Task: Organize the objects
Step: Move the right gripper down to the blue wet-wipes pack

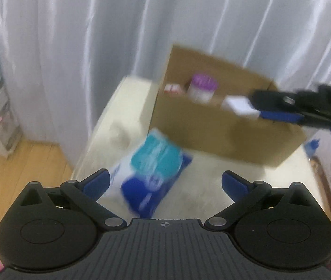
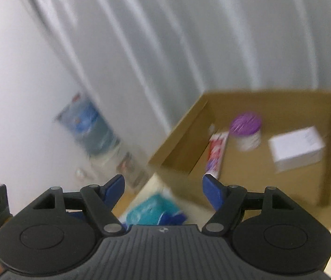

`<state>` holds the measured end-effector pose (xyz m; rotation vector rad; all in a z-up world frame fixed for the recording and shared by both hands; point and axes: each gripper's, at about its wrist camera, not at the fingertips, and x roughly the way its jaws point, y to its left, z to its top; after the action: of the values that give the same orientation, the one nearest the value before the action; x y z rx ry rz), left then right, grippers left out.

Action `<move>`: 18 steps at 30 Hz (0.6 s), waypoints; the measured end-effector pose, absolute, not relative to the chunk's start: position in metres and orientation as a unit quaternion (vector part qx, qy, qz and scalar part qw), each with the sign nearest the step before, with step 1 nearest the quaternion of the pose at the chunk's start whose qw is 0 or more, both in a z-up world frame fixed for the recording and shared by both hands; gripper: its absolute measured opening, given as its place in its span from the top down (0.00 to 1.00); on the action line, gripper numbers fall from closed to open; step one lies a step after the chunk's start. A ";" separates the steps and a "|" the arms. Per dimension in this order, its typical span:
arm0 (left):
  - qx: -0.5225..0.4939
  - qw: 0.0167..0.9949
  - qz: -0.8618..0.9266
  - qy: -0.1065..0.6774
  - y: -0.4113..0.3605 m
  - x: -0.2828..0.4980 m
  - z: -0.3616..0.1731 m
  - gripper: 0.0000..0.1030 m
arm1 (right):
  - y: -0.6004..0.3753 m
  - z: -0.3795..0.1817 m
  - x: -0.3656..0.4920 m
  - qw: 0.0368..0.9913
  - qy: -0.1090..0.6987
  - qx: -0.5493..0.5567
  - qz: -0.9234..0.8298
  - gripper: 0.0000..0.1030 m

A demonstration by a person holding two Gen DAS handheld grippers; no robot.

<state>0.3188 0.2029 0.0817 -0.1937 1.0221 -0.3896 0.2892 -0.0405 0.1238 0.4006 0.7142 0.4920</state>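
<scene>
The fingers of both the left gripper (image 1: 164, 182) and right gripper (image 2: 163, 186) are spread wide and empty, the tissue pack (image 1: 149, 172) being left on the tabletop (image 1: 212, 186) beside the cardboard box (image 1: 212, 130).

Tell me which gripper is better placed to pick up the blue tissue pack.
Probably the left gripper: open, with the tissue pack between its fingers. The right gripper, also open, is over the box.

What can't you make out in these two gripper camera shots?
- Tissue pack print: motion-blurred in left wrist view; mostly hidden behind the right gripper body in right wrist view.
- Red-and-white packet text in cardboard box: blurred.
- Blue bottle: hidden by box, left wrist view.
- White box label: too small.
</scene>
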 end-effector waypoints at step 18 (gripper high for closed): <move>-0.124 0.813 -0.214 0.527 0.207 0.338 0.010 0.17 | 0.058 0.060 0.332 0.844 0.449 0.114 0.272 0.33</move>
<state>0.3375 0.2072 0.0098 -0.2642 1.1239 -0.4578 0.3320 0.0582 0.0600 0.2415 0.9474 0.5741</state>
